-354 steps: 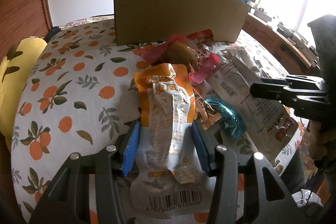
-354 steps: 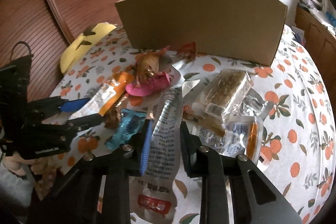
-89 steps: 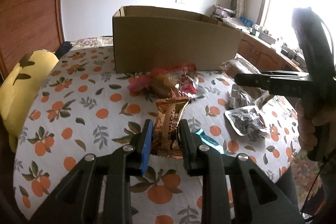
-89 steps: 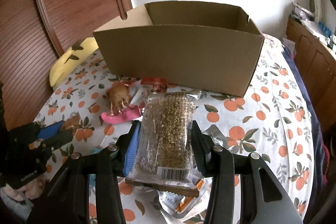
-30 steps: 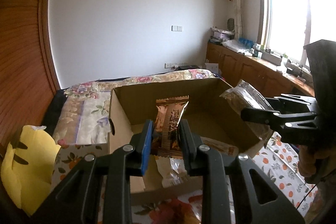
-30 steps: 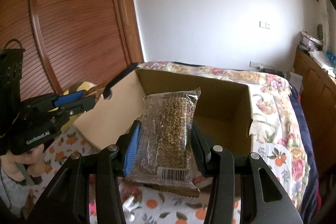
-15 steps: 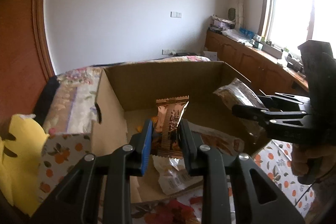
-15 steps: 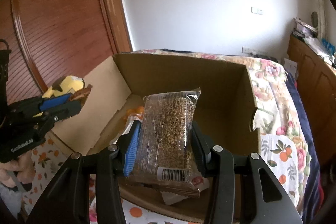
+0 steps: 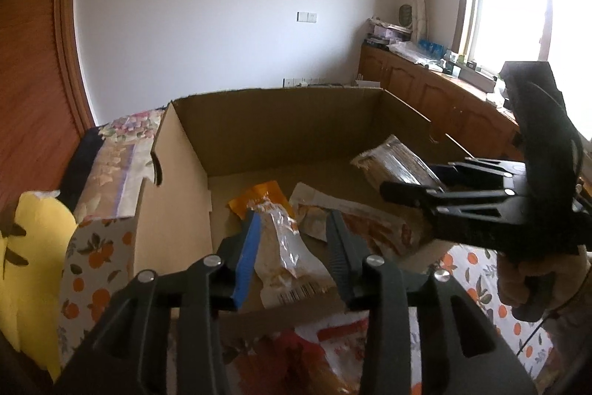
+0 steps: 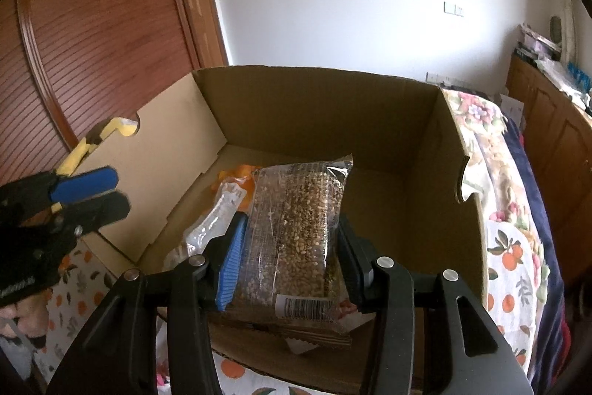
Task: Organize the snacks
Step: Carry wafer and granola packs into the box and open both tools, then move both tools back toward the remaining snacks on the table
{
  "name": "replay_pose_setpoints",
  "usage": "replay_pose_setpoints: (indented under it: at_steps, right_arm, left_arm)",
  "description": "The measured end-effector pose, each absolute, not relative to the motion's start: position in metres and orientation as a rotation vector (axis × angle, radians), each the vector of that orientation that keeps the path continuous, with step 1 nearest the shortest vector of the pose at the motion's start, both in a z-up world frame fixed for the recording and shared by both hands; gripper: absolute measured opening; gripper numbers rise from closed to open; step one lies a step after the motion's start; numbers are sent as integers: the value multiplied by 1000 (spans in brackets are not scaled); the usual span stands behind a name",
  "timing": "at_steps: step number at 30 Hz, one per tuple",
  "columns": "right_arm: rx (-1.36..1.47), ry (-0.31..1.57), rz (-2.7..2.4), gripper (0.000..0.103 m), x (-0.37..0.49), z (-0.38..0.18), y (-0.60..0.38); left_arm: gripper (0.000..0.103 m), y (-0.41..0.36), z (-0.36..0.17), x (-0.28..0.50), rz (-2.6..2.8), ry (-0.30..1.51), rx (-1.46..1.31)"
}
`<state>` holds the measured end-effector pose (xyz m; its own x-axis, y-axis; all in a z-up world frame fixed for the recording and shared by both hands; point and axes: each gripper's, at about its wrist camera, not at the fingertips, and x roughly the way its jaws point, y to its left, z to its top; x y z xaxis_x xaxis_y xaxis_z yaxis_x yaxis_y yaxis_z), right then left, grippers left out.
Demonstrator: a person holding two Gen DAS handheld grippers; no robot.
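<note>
A yellow cushion (image 9: 26, 269) is seen at far left beside the open cardboard box (image 9: 177, 195). The left gripper (image 9: 292, 247) is held over the box's near wall, jaws opening and empty above an orange-and-clear packet (image 9: 281, 239) on the floor. Right of it, the seed bar pack (image 10: 296, 228) is held between the right gripper (image 10: 288, 247)'s opening jaws; the box's far half is bare. An orange-print cloth (image 9: 477, 276) covers the table.

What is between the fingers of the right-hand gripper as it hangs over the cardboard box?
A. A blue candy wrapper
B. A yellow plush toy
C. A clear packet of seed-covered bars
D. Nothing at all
C. In the right wrist view the right gripper has the clear packet of seed-covered bars between its fingers, above the open cardboard box, its jaws opening.
</note>
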<state>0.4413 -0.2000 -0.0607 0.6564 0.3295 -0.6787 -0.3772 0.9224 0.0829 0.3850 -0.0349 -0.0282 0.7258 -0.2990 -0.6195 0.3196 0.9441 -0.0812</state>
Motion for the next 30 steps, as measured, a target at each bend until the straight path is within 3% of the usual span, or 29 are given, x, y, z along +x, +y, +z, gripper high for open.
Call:
replay_pose_setpoints:
  at_steps: [7,17,30]
  right_arm:
    - [-52,714,434,57,427,-48,-197]
    - [-47,688,439,58,355,-28,-209]
    - [3,780,360,59,271,-89,-246]
  left_arm:
    - [47,-35,-18,358,-365,658,38]
    - [49,-28,-18,311,-344,641,48]
    - [49,-17,-65,271,-322,710,34]
